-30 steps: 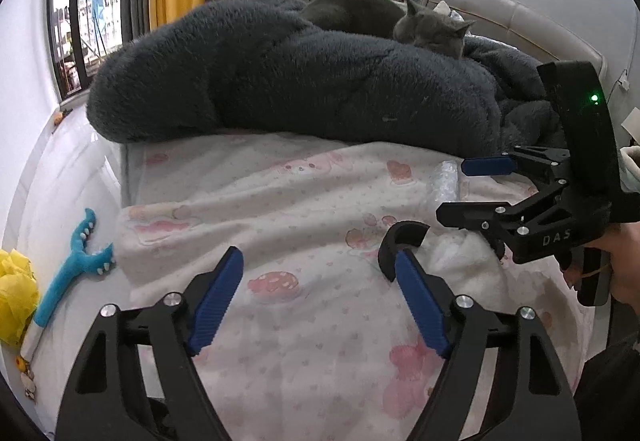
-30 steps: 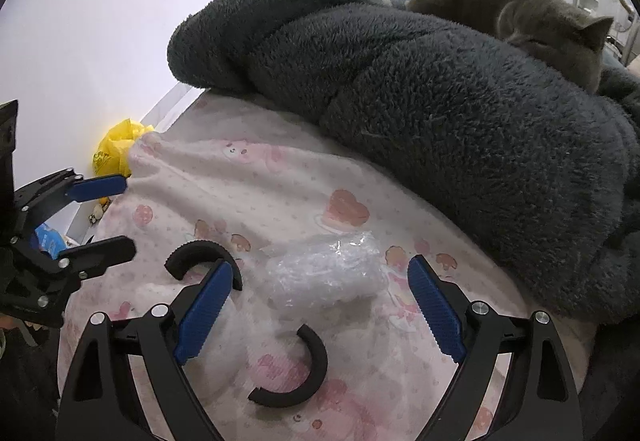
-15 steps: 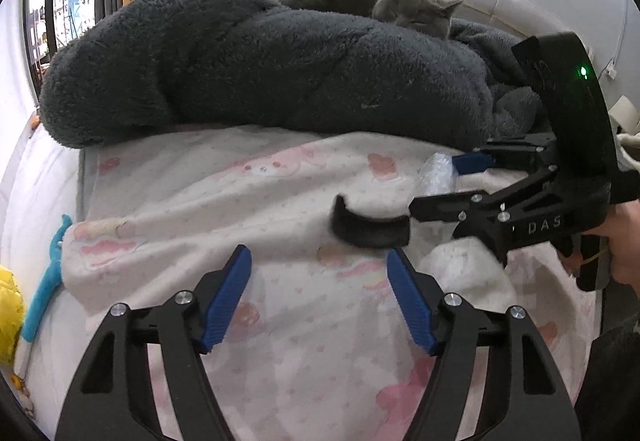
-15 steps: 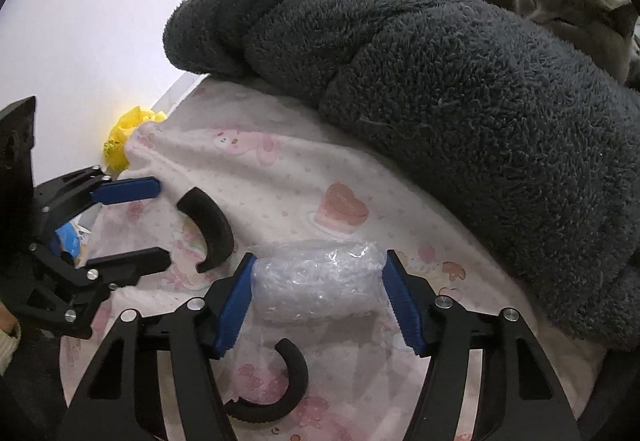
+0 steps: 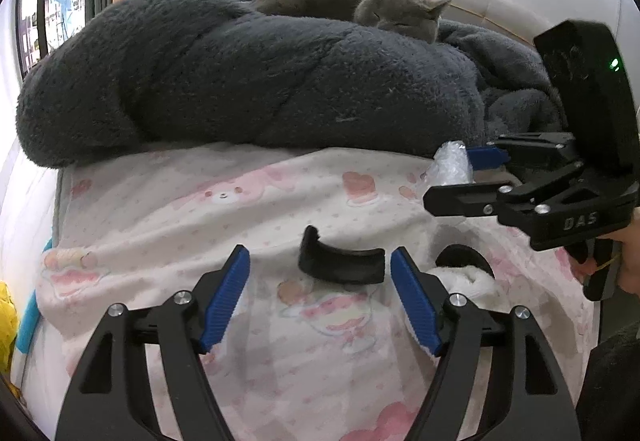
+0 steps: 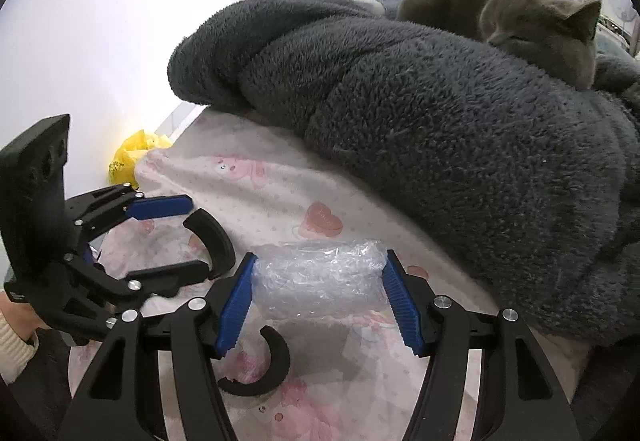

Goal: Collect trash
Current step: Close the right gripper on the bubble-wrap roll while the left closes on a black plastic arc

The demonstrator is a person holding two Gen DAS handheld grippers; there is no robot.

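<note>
A: Where does the right gripper (image 6: pixel 318 297) stand?
B: It is clamped on a wad of clear bubble wrap (image 6: pixel 320 275). Both blue pads press the wad's ends, the jaws having just been closing and now part-way in. In the left wrist view the same gripper (image 5: pixel 452 175) enters from 3 o'clock with the wrap (image 5: pixel 450 163) showing between its fingers.

A: And the left gripper (image 5: pixel 320 297)?
B: Its jaws stand moderately apart, having just been opening a little, and they hold nothing. A black curved plastic piece (image 5: pixel 340 261) lies on the pink cartoon-print sheet (image 5: pixel 200 209) just ahead of the fingertips, between them but untouched. In the right wrist view that piece (image 6: pixel 212 237) sits by the left gripper (image 6: pixel 176 237) at 9 o'clock.

A: Other litter?
B: A second black curved piece (image 6: pixel 264 369) lies on the sheet at 6 o'clock under the right gripper, below the wrap.

A: The surroundings?
B: A dark grey fleece blanket (image 5: pixel 240 81) is heaped across the bed at 12 o'clock, and a grey cat (image 5: pixel 396 15) rests behind it. A yellow plastic bag (image 6: pixel 130 157) lies off the bed's edge at 9 o'clock by the white wall.
</note>
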